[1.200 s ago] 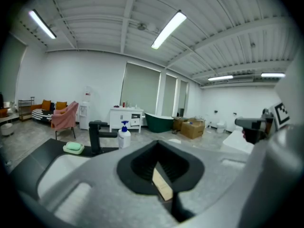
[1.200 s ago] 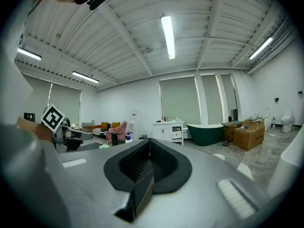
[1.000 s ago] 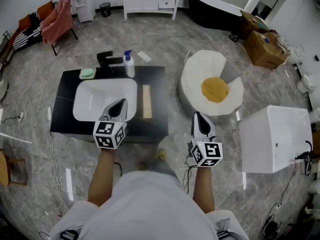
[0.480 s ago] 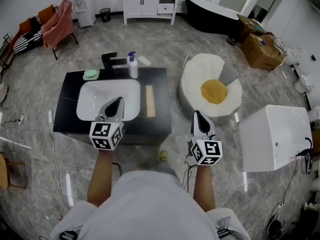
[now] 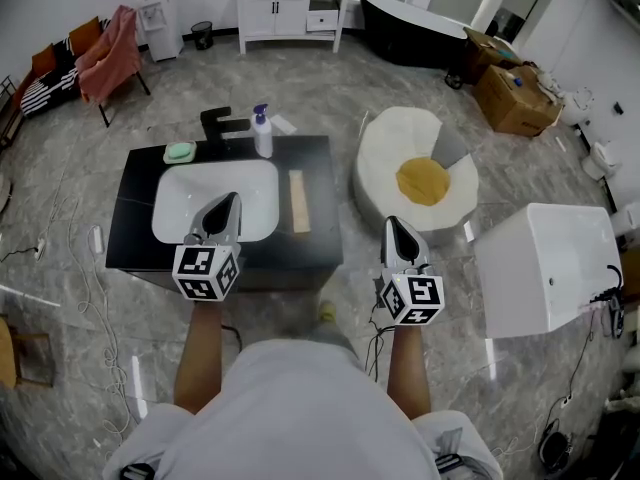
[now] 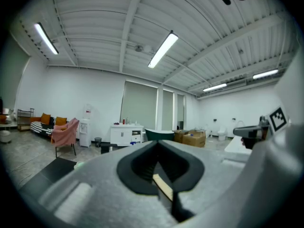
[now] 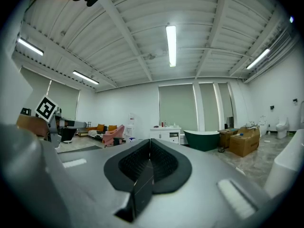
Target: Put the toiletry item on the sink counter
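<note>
In the head view a black sink counter (image 5: 310, 218) holds a white basin (image 5: 185, 203). At its back stand a spray bottle (image 5: 262, 131) with a blue top, a green soap dish (image 5: 180, 152) and a black faucet (image 5: 222, 123). A long tan item (image 5: 298, 200) lies right of the basin. My left gripper (image 5: 234, 199) hovers over the basin's front, shut and empty. My right gripper (image 5: 392, 223) is off the counter's right side over the floor, shut and empty. Both gripper views point level across the room, and the jaws meet at their tips.
A white-and-yellow egg-shaped cushion (image 5: 420, 173) sits right of the counter. Further right is a white box-like unit (image 5: 545, 268). Behind stand a white cabinet (image 5: 290, 8), a black bathtub (image 5: 415, 23), cardboard boxes (image 5: 515, 93) and a chair with pink cloth (image 5: 100, 53).
The view has shifted slightly; both grippers have drawn a little back toward the person's body. Both stay shut.
</note>
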